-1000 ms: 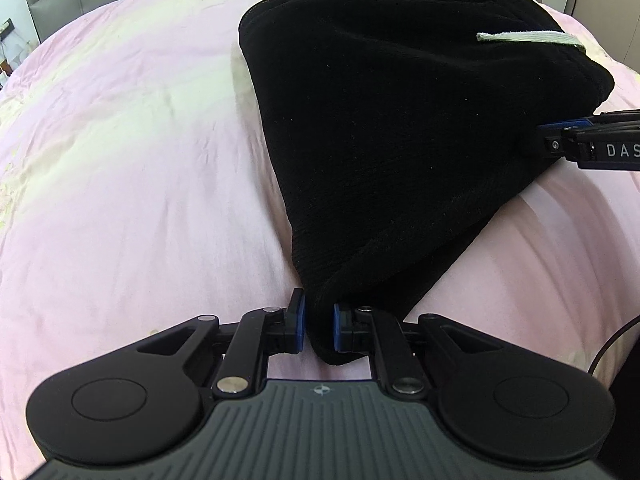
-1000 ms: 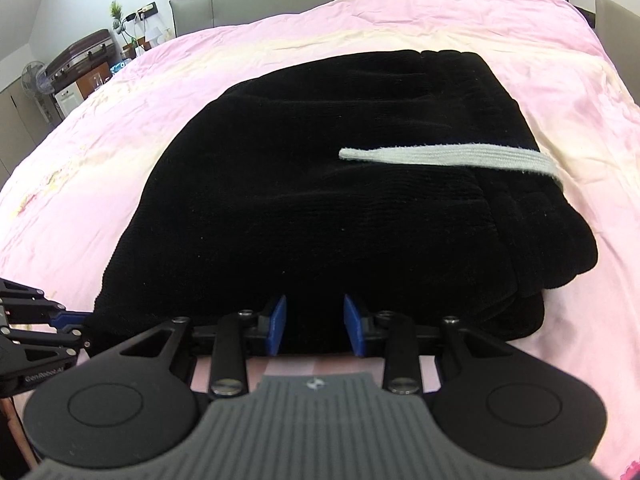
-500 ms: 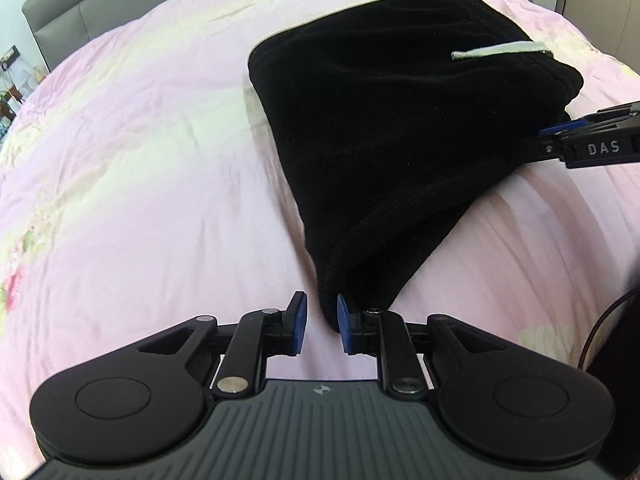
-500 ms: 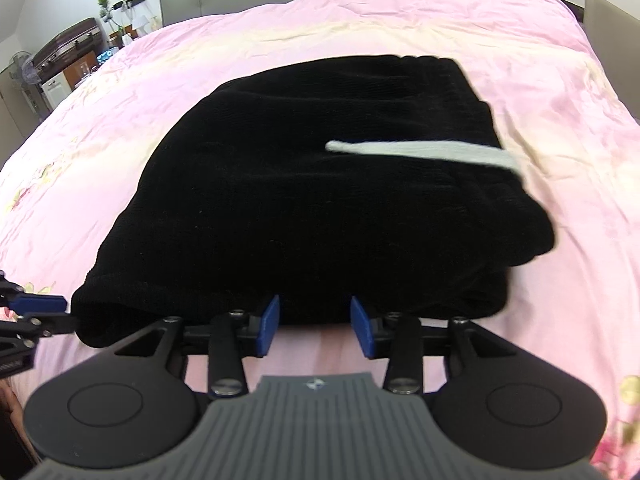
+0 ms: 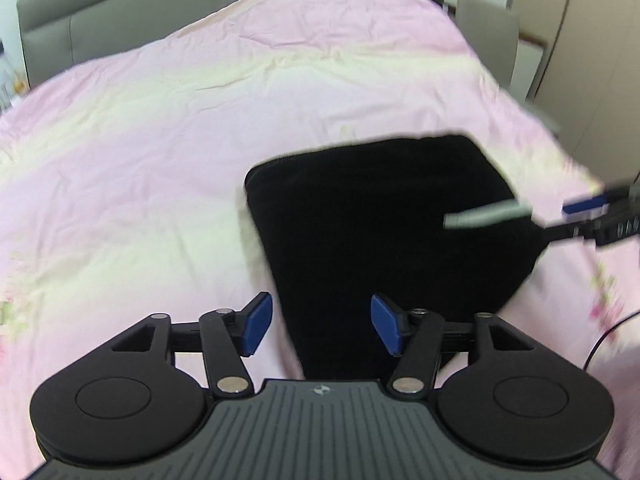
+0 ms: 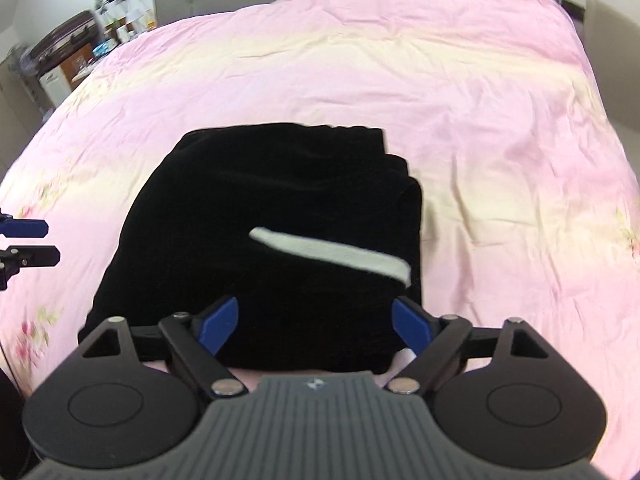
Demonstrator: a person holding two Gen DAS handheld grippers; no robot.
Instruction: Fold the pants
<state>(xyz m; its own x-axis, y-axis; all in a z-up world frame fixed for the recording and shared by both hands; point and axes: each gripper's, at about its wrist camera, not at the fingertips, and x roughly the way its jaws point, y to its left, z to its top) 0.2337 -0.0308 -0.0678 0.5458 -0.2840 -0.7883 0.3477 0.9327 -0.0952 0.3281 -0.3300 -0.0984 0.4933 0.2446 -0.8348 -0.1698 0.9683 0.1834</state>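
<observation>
A big bed [image 6: 440,80] is seen, covered by a pink sheet with pale yellow patches and small flowers. A grey headboard [image 5: 160,12] is seen at the far end, and a dresser [image 6: 68,56] with small things on top is seen by the wall. The black pants [image 6: 280,208] are laid on the near part of the bed, folded into a thick, nearly square stack. A white cord [image 6: 332,250] is left lying across the top, near the right edge. The left gripper [image 5: 318,324] is held over the near left corner of the stack, and its blue pads are being opened wide, with nothing pinched between them. The right gripper [image 6: 316,326] is held over the near edge, and its pads are being opened too, with no cloth pressed by them. The folding looks almost done. A few things could still go wrong. The layers at the far right side are stepped and not lined up, so the stack could be left uneven. The soft top layer could be sprung back open once it is let go. The cord could be snagged by a pad if a gripper is swept low across the top, and the fold could be dragged open with it.
</observation>
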